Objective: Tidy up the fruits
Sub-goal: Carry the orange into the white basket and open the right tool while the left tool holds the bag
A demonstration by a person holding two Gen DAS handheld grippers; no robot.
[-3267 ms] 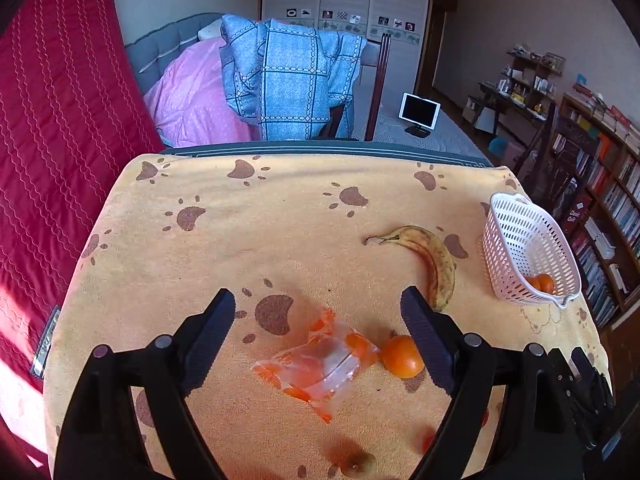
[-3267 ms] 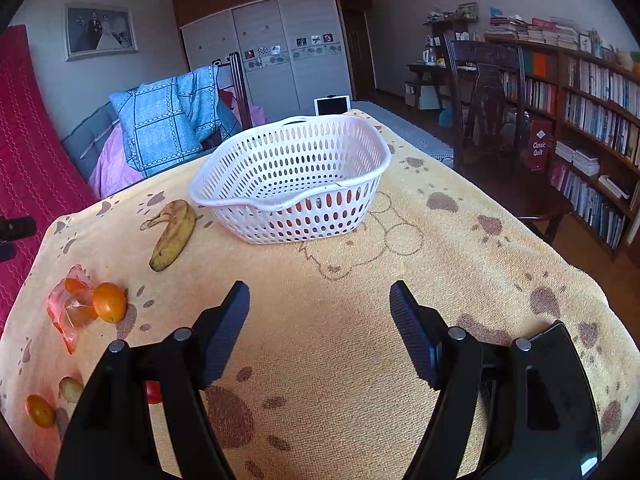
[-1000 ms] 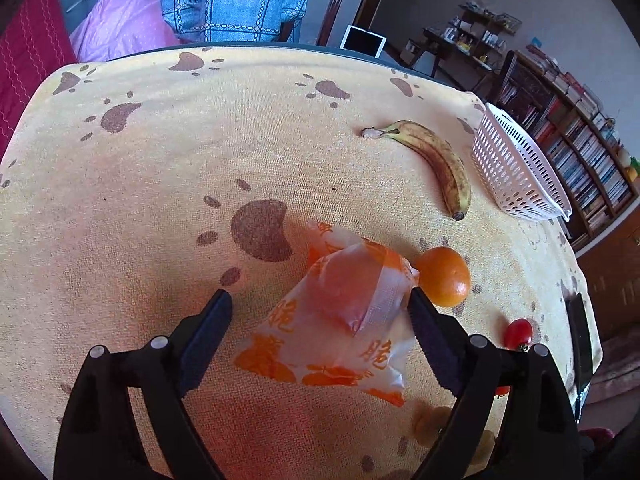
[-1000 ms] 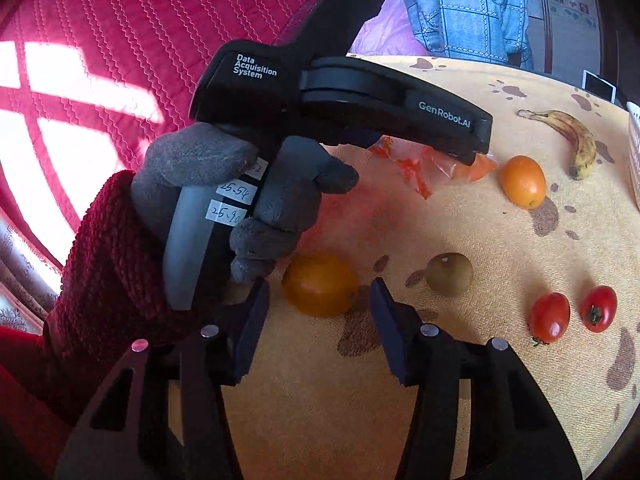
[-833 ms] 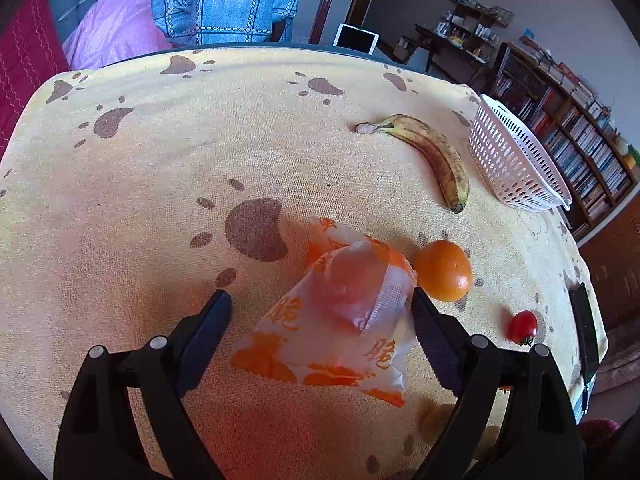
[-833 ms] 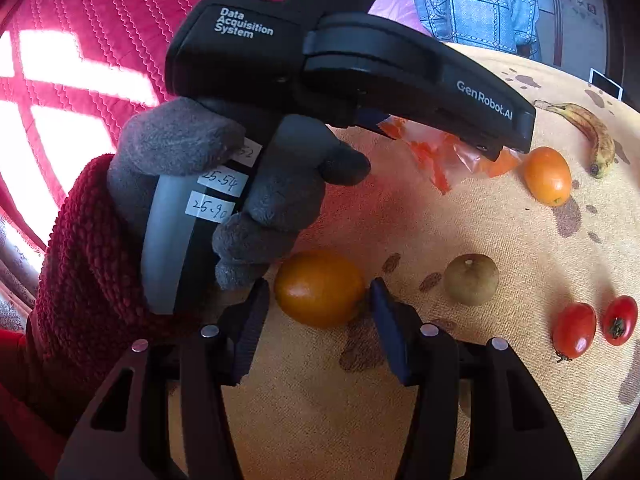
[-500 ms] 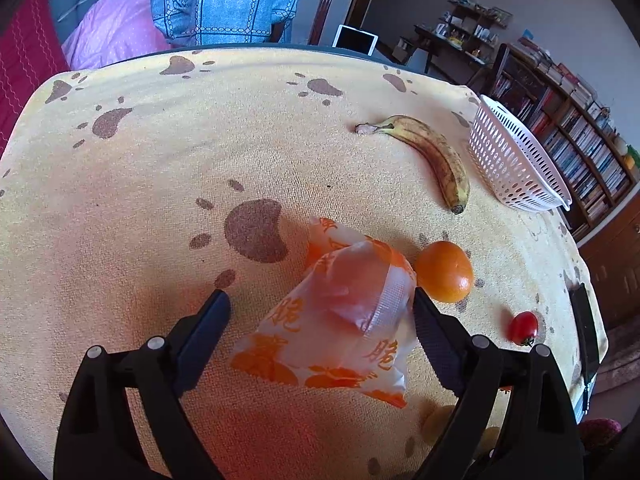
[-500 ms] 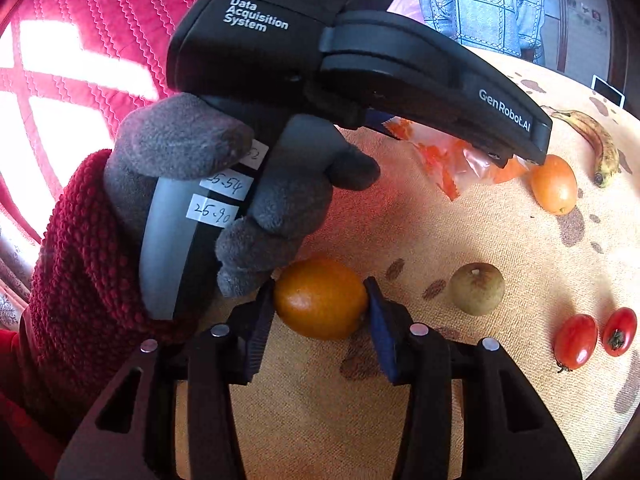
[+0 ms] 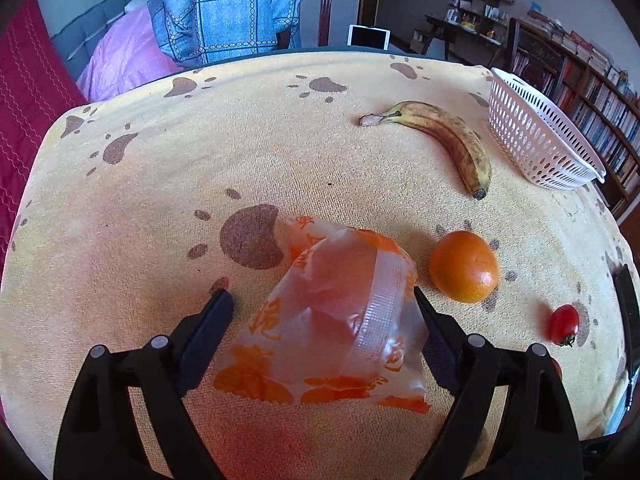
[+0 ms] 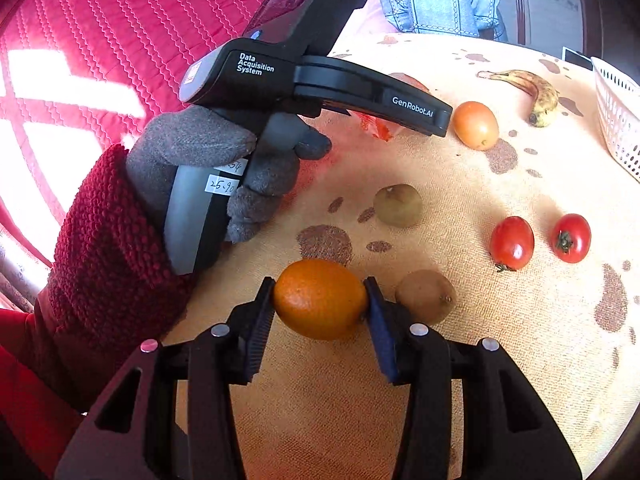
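Fruits spread across the paw-print cloth [image 9: 280,152], and one orange [image 10: 320,299] is pinched in the right gripper [image 10: 320,304]!
Right jaws have just closed, both pads on that orange's sides, a brown kiwi [image 10: 426,297] just beside it. Left gripper [image 9: 322,304], held in a grey-gloved hand [image 10: 216,168], has just been narrowing around the orange-printed plastic bag [image 9: 336,320]; the right pad touches it, the left stands off. Loose orange [image 9: 464,266], banana [image 9: 444,136], tomatoes [image 10: 512,243] wait; white basket [image 9: 536,136] sits beyond the banana.
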